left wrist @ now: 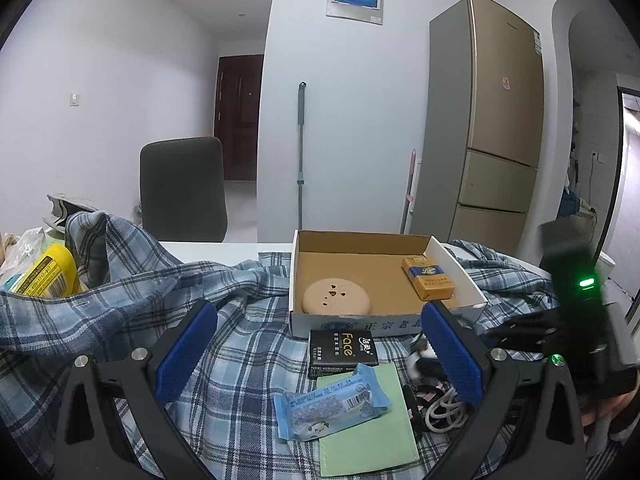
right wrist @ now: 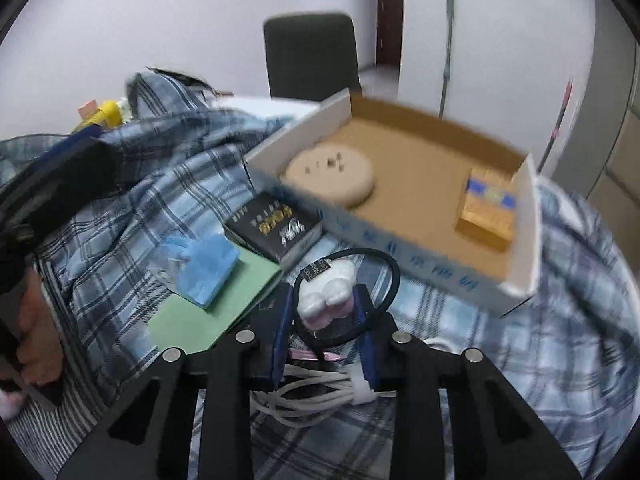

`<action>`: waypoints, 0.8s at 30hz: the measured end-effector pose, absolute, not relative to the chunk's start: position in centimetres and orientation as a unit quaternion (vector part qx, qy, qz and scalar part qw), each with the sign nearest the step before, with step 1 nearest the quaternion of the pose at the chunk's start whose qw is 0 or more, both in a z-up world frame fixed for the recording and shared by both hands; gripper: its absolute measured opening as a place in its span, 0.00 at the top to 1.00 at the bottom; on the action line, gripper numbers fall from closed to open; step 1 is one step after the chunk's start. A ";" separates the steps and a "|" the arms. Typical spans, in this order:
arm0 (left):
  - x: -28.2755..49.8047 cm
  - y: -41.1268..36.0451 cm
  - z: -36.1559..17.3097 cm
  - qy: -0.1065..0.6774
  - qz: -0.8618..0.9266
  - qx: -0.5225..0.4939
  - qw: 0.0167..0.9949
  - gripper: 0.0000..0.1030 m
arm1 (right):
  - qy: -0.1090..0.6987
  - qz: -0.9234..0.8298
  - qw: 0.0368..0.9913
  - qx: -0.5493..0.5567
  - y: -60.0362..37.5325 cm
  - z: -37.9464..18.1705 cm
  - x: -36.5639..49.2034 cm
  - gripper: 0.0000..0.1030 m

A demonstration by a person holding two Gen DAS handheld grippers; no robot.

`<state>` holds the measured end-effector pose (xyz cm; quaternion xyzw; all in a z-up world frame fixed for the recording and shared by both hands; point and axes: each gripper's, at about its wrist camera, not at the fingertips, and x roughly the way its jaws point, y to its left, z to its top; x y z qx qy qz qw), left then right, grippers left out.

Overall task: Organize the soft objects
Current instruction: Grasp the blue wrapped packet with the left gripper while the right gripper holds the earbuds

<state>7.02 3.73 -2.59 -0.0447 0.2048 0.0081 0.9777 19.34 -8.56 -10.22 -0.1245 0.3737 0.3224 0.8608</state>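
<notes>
Soft woven plaid cloth (left wrist: 248, 344) lies under a matt brown cardboard box (left wrist: 360, 276), a crinkly glossy plastic wipes packet (left wrist: 332, 404), a smooth matt green paper sheet (left wrist: 368, 432) and, lower centre, a rubbery white cable (right wrist: 312, 396)

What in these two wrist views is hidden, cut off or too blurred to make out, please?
- Right wrist view: motion blur smears the print on the cardboard box and the black packet.
- Right wrist view: the white cable lies partly under the right gripper.
- Left wrist view: the hair tie's charm is mostly behind the left gripper's fingers.
</notes>
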 end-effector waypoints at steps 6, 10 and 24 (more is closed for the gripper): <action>7.7 4.1 -3.0 0.224 0.021 -0.052 0.973 0.00 | 0.331 0.313 0.883 -0.109 -11.1 -7.6 17.2 0.73; 9.3 4.8 -3.9 0.262 0.019 -0.065 0.963 0.00 | 0.294 0.292 0.903 -0.108 -11.9 -7.3 16.4 0.73; 12.6 3.4 -7.5 0.408 -0.028 -0.024 0.912 0.01 | 0.317 0.308 0.894 -0.068 -12.6 -8.7 17.4 0.73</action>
